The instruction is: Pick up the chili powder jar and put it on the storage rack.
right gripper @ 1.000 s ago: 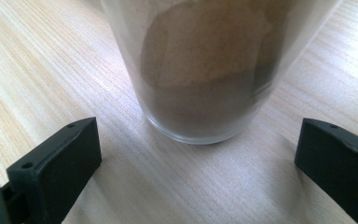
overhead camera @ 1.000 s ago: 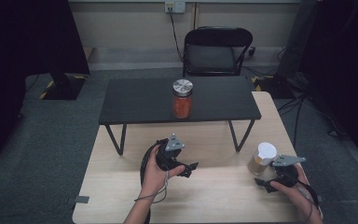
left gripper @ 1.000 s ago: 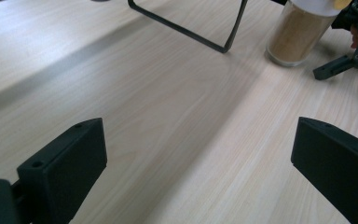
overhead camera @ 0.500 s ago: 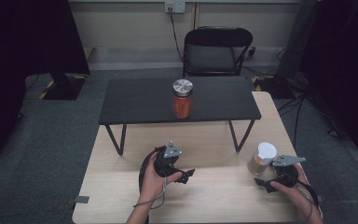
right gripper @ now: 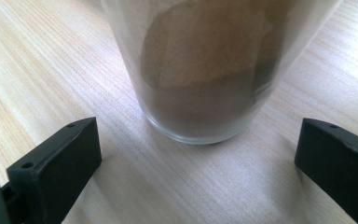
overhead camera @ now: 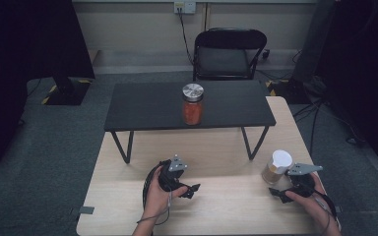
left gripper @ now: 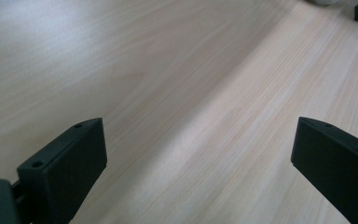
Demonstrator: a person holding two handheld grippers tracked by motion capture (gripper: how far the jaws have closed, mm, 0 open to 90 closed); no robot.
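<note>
Right tool (overhead camera: 281,192) jaws apart, jar (overhead camera: 277,167) just ahead, untouched. Left tool (overhead camera: 191,190) jaws apart over bare bench (overhead camera: 226,206).

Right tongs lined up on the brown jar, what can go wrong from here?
1. The right tongs are open and low, near the base of the white-lidded jar; a low grip could tip the jar.
2. The jar stands near the edge of the wooden table; a nudge might push it off.

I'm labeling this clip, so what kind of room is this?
Probably a lab or office set up for recording: a light wood table on grey carpet, a folding chair by a wall outlet, and two jars, one on a black bench.
</note>
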